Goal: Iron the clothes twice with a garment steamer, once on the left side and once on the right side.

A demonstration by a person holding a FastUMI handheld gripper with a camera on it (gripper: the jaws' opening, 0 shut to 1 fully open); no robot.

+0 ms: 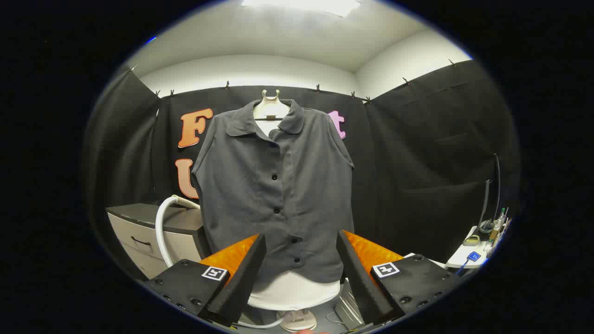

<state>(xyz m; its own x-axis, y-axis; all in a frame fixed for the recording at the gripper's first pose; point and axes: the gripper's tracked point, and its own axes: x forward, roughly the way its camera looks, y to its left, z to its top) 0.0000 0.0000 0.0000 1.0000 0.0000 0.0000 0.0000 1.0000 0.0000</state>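
Grey short-sleeved shirt [278, 195] hangs on a white dress form [292, 292], front facing the camera, collar spread open at the top around the form's pale neck piece [270, 109]. Dark buttons run down the centre placket; four are visible, and the top of the shirt is unbuttoned. Fabric looks mostly flat, w/ soft folds near the lower hem and a slight crease down the right of the placket. White base of the form shows below the hem, on a round stand [298, 320].

Tongs [301, 260] point straight at the shirt's lower half, level and centred, w/ both fingers spread wide apart and nothing between them but open air; the hem and the form's base show through the gap. Fingers sit short of the shirt, not touching it. Each finger mount carries a small square black-and-white marker.

White hose [162, 227] arcs up beside the shirt's left edge, in front of a pale cabinet [153, 241] w/ a dark top and a drawer handle. Where the hose ends can't be made out. Far right, a white tabletop [464, 253] holds small bottles and bits too small to identify, plus a blue item w/ a cable. Black cloth, clipped along its top edge, lines the booth behind the shirt; white wall and a ceiling light above.
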